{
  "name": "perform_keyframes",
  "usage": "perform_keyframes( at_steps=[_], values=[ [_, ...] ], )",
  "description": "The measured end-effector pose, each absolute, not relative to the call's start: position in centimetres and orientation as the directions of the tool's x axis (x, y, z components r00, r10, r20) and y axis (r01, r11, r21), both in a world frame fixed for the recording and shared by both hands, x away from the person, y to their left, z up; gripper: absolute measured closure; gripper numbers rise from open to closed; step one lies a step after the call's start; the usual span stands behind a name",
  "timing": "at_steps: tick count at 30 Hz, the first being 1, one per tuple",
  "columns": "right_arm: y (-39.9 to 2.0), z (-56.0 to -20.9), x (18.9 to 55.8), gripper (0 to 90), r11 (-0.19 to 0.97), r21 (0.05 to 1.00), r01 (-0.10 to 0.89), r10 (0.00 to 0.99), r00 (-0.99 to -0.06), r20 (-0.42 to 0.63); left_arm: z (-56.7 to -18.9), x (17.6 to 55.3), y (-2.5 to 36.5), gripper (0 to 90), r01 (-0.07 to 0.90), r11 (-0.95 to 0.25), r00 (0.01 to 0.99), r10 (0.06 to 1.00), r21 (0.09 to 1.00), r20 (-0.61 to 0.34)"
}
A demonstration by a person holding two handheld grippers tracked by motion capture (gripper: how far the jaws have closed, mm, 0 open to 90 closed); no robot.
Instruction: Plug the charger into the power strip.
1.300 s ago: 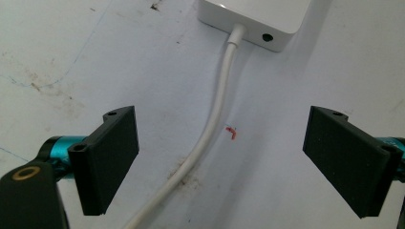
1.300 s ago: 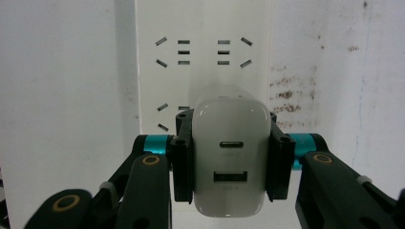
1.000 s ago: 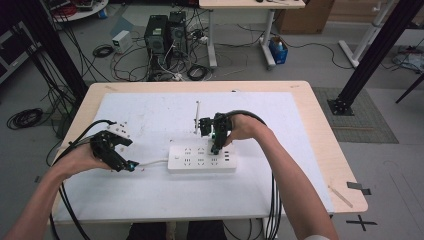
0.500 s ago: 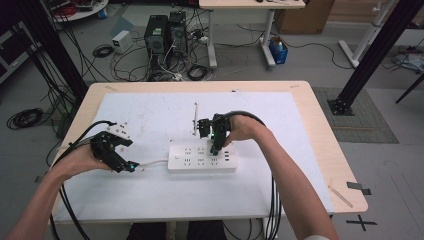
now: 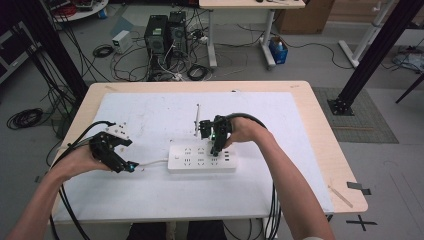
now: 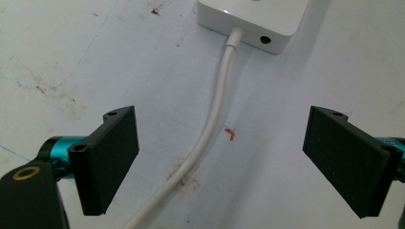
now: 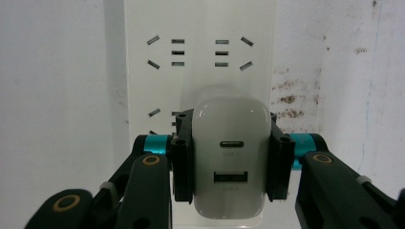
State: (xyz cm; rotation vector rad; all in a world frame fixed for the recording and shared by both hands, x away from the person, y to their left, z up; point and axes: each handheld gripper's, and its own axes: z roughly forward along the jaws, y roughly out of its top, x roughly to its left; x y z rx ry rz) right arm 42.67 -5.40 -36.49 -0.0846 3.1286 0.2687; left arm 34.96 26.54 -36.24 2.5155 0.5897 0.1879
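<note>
Charger (image 7: 229, 162) over strip (image 5: 201, 157), clamped in right claw (image 7: 229, 160).
Best lowered square onto sockets; left claw (image 6: 219, 162) stood apart astride the strip's cord (image 6: 210, 129).

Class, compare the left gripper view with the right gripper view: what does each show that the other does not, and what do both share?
The left gripper view has the white cable running between the open left gripper, plus a small red mark. The right gripper view has the right gripper clamped on a white charger over the sockets. Both show the white power strip on the stained white table cover.
</note>
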Motion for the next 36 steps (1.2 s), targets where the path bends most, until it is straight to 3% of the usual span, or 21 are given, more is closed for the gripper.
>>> perform_keyframes(
  at_steps=[9, 19, 28, 36],
  values=[
    [-5.9, -36.7, 42.0, 62.6, 0.978, 0.206, -0.041, -0.033, -0.999, -0.043, -36.5, 35.0, 26.6, 12.0, 0.379, -0.752, 0.89, 0.456, 0.54, 0.01],
    [-5.6, -36.7, 43.1, 62.8, 0.982, 0.189, -0.024, -0.029, -0.999, 0.025, -36.5, 35.3, 26.3, 12.0, 0.377, -0.752, 0.89, 0.455, 0.541, 0.012],
    [-5.5, -36.9, 41.1, 62.9, 0.984, 0.172, -0.047, -0.031, -0.995, -0.096, -36.3, 35.2, 26.2, 12.0, 0.371, -0.749, 0.891, 0.454, 0.549, 0.017],
    [-5.3, -37.3, 42.3, 62.8, 0.984, 0.18, -0.019, -0.015, -1.0, -0.02, -35.9, 35.0, 26.3, 12.0, 0.373, -0.743, 0.887, 0.462, 0.556, 0.022]
  ],
)
